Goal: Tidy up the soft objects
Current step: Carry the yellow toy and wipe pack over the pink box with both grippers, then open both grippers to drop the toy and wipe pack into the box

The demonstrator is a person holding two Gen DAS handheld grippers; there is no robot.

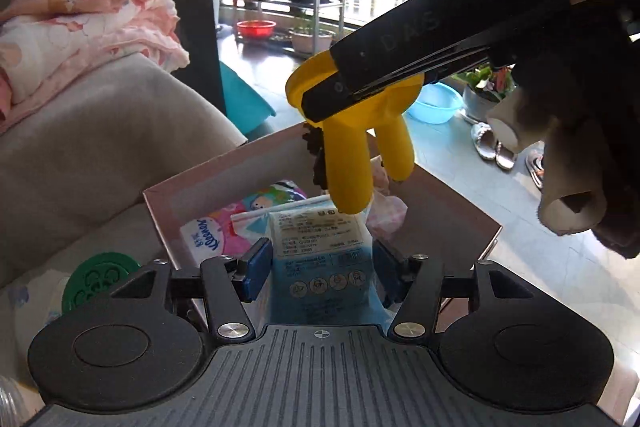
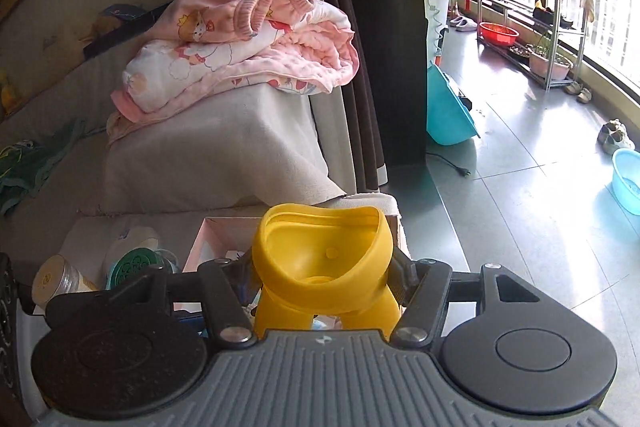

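My left gripper (image 1: 320, 263) is shut on a blue and white soft pack (image 1: 324, 259) and holds it over an open pink box (image 1: 240, 167) on the sofa. The box holds a Kleenex tissue pack (image 1: 208, 235) and other soft packs. My right gripper (image 2: 324, 267) is shut on a yellow soft rubber toy (image 2: 324, 259) with two legs. In the left wrist view the right gripper (image 1: 352, 91) holds the toy (image 1: 360, 143) above the box's far side.
A folded pink blanket (image 2: 240, 47) lies on the beige sofa arm (image 2: 208, 155). A green round lid (image 1: 100, 279) and a bottle (image 2: 56, 279) lie left of the box. Basins, a metal rack and shoes stand on the tiled floor (image 2: 520, 167) to the right.
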